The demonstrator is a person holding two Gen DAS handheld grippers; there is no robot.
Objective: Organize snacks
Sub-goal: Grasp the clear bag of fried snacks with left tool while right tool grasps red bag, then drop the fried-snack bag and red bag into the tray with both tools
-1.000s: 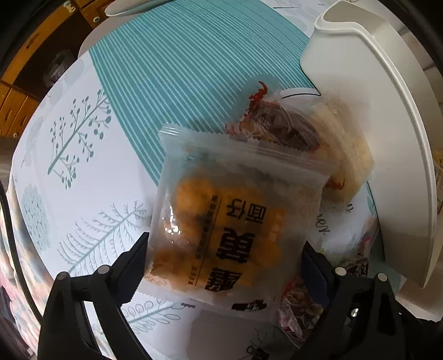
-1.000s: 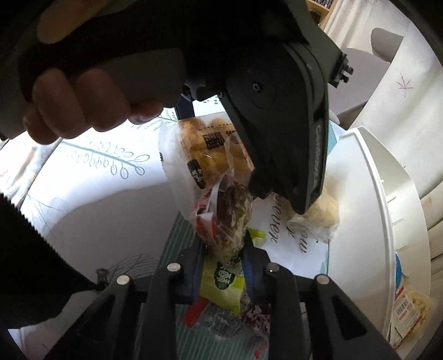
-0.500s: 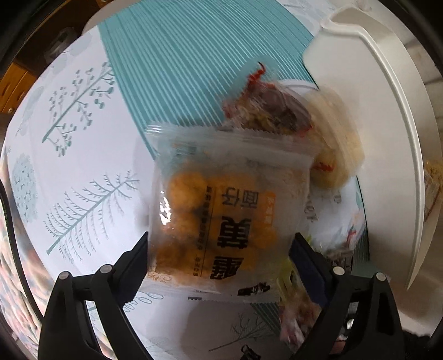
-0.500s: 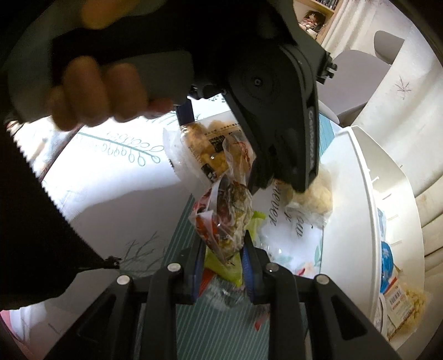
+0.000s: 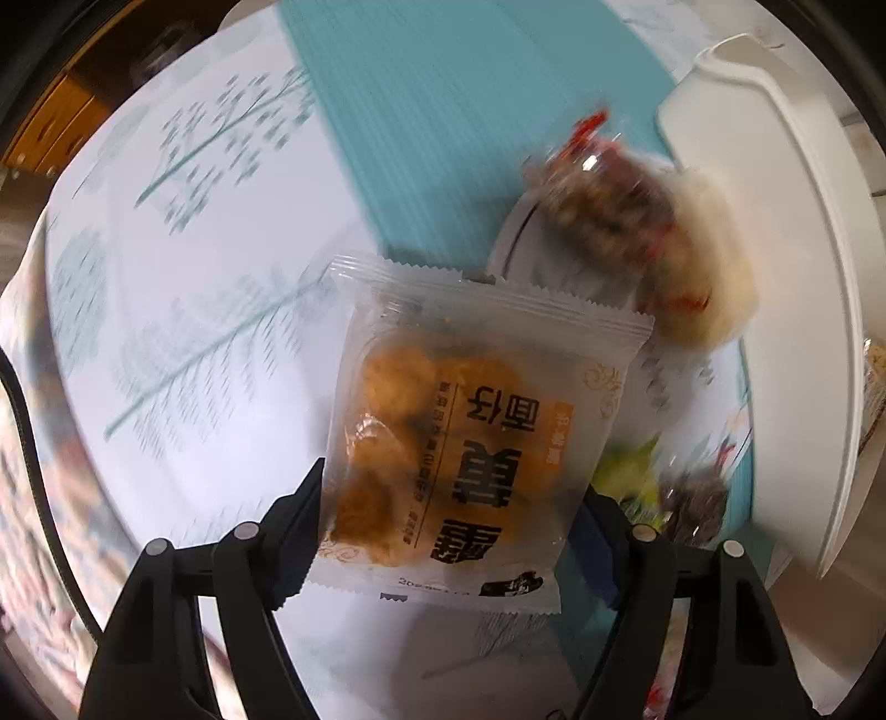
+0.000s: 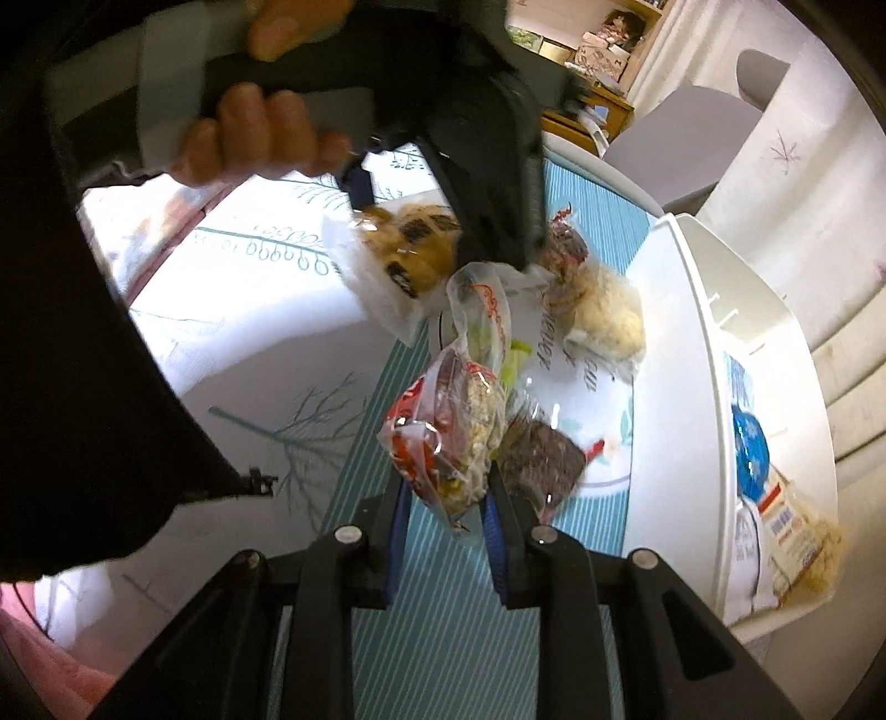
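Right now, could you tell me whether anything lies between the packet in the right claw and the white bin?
The red-printed packet in the right claw has a dark snack packet on the table beside it toward the white bin. Carried above the table, nothing visible blocks it.

A round table (image 5: 183, 343) carried a teal-and-white tree-print tablecloth (image 6: 232, 310). Wooden drawers (image 5: 61, 119), a wooden shelf (image 6: 601, 52) and a grey chair (image 6: 698, 144) stood beyond.

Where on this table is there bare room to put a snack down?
The tablecloth left of the snack pile lies bare, as does the teal striped strip just ahead of the right gripper. It is crowded beside the white bin, where a pale puffed snack and a dark packet lie.
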